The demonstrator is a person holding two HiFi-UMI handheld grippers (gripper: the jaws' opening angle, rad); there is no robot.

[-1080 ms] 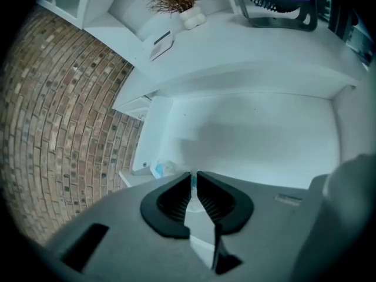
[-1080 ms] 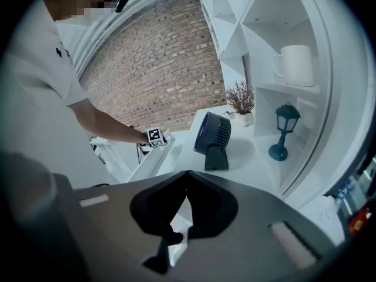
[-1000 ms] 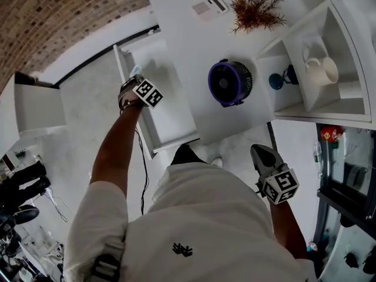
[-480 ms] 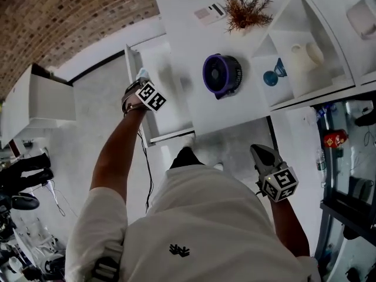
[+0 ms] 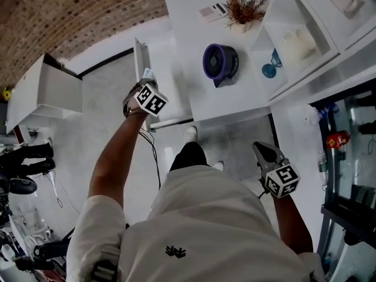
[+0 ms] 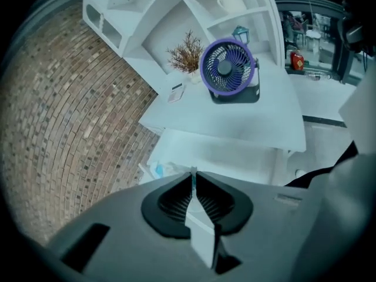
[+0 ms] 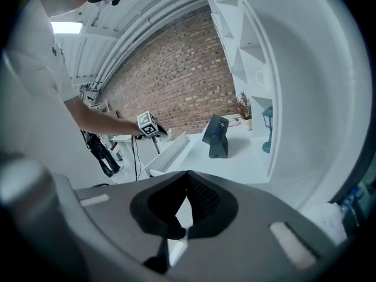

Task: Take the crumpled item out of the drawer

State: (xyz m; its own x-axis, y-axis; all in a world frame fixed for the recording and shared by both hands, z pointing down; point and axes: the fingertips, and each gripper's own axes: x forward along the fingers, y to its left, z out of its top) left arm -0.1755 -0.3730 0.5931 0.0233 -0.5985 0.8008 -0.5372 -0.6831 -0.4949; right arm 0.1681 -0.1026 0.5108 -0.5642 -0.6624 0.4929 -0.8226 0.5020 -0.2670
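The white drawer (image 5: 169,93) stands pulled out from under the white desk, and it also shows in the left gripper view (image 6: 235,157). My left gripper (image 5: 147,75) hangs over the drawer's left wall. Its jaws are shut on a small pale blue-white crumpled item (image 5: 145,72). In the left gripper view most of that crumpled item (image 6: 160,169) bulges to the left of the gripper (image 6: 192,173), and a thin strip of it is pinched between the pads. My right gripper (image 5: 259,148) hangs low at the person's right side, away from the desk. It (image 7: 188,174) is shut, with nothing held.
On the desk top (image 5: 191,22) stand a purple fan (image 5: 220,63) and a dried plant (image 5: 242,9). A blue lantern (image 5: 271,68) sits in the shelf unit to the right. A white box (image 5: 50,93) stands on the floor to the left, and a cable (image 5: 155,157) runs below the drawer.
The head view has swung to the right. My left gripper, with the pale wad at its tip, has moved from inside the drawer to over its left wall. The right gripper has stayed put.
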